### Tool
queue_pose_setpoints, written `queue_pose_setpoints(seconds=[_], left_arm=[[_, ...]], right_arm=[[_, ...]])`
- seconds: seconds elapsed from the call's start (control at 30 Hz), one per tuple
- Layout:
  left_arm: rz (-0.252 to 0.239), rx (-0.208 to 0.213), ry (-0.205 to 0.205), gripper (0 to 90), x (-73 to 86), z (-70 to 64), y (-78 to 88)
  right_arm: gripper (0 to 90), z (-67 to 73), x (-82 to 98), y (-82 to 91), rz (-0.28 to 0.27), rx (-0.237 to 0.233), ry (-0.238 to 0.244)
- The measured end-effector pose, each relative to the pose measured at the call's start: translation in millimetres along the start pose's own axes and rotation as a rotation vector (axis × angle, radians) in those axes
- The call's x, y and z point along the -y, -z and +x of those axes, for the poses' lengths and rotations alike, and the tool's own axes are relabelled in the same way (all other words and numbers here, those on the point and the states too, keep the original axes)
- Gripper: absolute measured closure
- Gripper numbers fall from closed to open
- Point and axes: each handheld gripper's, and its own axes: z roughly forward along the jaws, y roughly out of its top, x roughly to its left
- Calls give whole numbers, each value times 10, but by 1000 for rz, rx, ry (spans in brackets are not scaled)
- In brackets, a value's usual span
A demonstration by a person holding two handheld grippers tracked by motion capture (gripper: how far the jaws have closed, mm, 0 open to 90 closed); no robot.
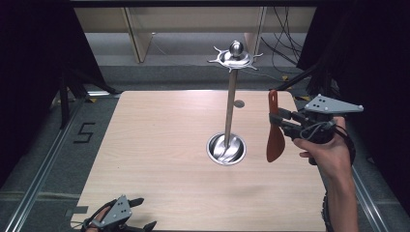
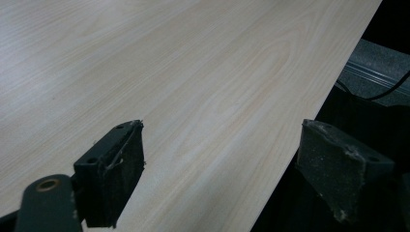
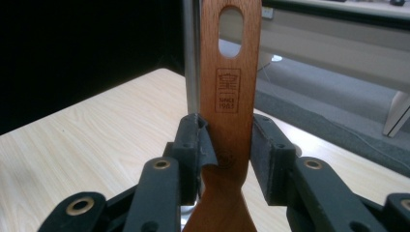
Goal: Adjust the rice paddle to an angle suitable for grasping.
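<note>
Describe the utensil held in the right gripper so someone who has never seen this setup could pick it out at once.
Start at the pale wooden table and find the tall metal stand rising from a round base near its middle. Just right of that pole, the right gripper holds a wooden spatula upright in the air. It is the one reddish-brown piece, with an oval hanging hole in its handle.

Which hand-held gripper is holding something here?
The right hand-held gripper, shut on the wooden spatula beside the metal stand; the left hand-held gripper is open and holds nothing.
</note>
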Motion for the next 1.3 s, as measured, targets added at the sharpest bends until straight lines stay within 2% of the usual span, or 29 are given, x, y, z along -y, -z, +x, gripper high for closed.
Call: queue_pose_setpoints(seconds=[0.03, 0.1, 0.2, 0.23, 0.33, 0.43, 0.53, 0.67, 0.7, 0.87, 0.93, 1.1, 1.13, 1.2, 1.3], left_arm=[[0, -1, 0, 163, 0, 0, 1], [-1, 0, 1, 163, 0, 0, 1], [1, 1, -1, 163, 0, 0, 0], [1, 1, -1, 163, 0, 0, 1], [0, 1, 0, 163, 0, 1, 0], [-1, 0, -1, 163, 1, 1, 3], [-1, 0, 1, 163, 0, 0, 4], [-2, 1, 0, 163, 2, -2, -3], [-7, 6, 3, 163, 4, -3, -10], [-5, 0, 1, 163, 3, -1, -8], [-6, 2, 2, 163, 4, -2, -9], [-1, 5, -3, 163, 0, 1, -4], [2, 3, -3, 163, 0, 2, 3], [2, 3, -2, 163, 0, 2, 3], [-4, 4, -4, 163, 1, 2, -1]], right_arm=[[669, -3, -20, 2, -7, 13, 16], [669, 20, -45, 12, -2, 6, 1], [669, 44, -147, 15, -24, -2, 22], [669, 69, -172, 11, -29, 10, 13], [669, 90, -232, -1, -21, 0, 15], [669, 110, -268, -12, -29, 14, 6], [669, 99, -324, -25, -37, -6, 32], [669, 117, -376, -21, -34, -7, -3], [669, 99, -386, -30, -54, -4, 9], [669, 108, -450, -26, -66, -16, -12], [669, 102, -480, -37, -73, -19, 3], [669, 120, -567, -67, -66, -23, 13], [669, 136, -581, -74, -59, -25, -7], [669, 134, -608, -87, -60, -25, 11], [669, 146, -644, -123, -46, -32, 2]])
